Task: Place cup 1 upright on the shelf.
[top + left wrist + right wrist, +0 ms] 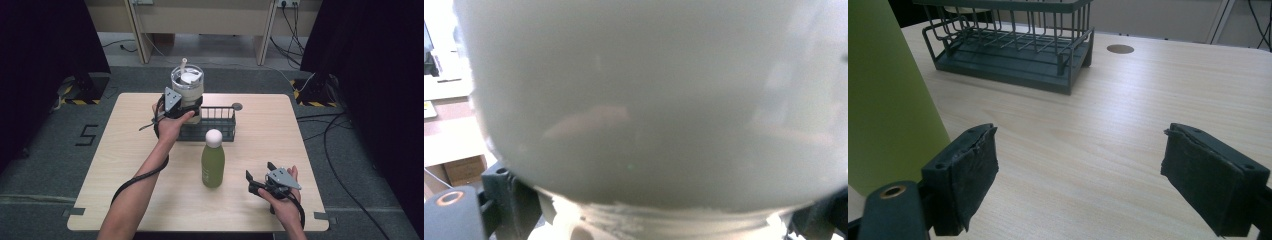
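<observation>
The right gripper (pixel 261 181) rests low on the bench (pixel 310 150), jaws wide apart and empty, just right of the green bottle (pixel 213 160). Behind that bottle, the left gripper (pixel 181 109) has its jaws clamped on a clear lidded cup (pixel 187 90) of milky drink, held above the wire basket (pixel 220 131). The placing looks only partly done: cup aloft, bottle still outside.
</observation>
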`<state>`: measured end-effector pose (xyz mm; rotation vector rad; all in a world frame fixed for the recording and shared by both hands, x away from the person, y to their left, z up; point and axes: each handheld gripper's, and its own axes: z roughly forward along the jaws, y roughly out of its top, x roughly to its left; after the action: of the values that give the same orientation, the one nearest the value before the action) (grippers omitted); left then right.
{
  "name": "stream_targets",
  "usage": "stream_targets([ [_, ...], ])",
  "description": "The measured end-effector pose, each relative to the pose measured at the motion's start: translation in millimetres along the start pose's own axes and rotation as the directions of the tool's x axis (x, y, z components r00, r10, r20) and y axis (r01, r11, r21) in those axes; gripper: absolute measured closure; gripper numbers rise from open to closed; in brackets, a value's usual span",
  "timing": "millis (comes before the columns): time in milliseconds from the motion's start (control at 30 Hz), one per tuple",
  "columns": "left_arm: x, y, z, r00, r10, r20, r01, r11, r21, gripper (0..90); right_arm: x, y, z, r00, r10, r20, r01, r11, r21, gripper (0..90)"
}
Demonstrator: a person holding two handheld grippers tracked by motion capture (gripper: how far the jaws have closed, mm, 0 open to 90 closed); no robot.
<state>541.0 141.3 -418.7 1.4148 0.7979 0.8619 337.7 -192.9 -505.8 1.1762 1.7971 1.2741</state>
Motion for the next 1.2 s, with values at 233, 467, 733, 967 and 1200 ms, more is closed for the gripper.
stream_targets([
  [233, -0.4, -6.7, 2.3, 1.0, -0.008, 0.0, 0.008, 0.9999, 0.013, 9.3, 1.0, -0.6, 0.7, 1.0, 0.003, -0.004, -0.002, 1.0, 0.004, 14.4],
  [467, 0.0, -13.4, 3.9, 0.9999, -0.017, -0.003, 0.017, 0.9995, 0.027, 9.3, 1.1, -1.2, 1.3, 1.0, -0.001, -0.005, 0.001, 1.0, 0.008, 14.4],
  [733, -0.9, -19.0, 5.2, 0.9996, -0.029, 0.003, 0.029, 0.9988, 0.04, 9.3, 1.5, -1.1, 1.3, 1.0, -0.002, -0.007, 0.002, 1.0, 0.007, 14.5],
  [967, 0.9, -22.6, 5.4, 0.9997, -0.025, -0.004, 0.025, 0.9983, 0.052, 9.3, 1.8, -1.4, 1.8, 1.0, -0.004, -0.009, 0.004, 1.0, 0.009, 14.4],
  [1200, 1.1, -26.0, 6.0, 0.9996, -0.027, -0.002, 0.027, 0.9979, 0.059, 9.3, 2.3, -1.5, 2.0, 0.9999, -0.004, -0.01, 0.004, 1.0, 0.011, 14.5],
])
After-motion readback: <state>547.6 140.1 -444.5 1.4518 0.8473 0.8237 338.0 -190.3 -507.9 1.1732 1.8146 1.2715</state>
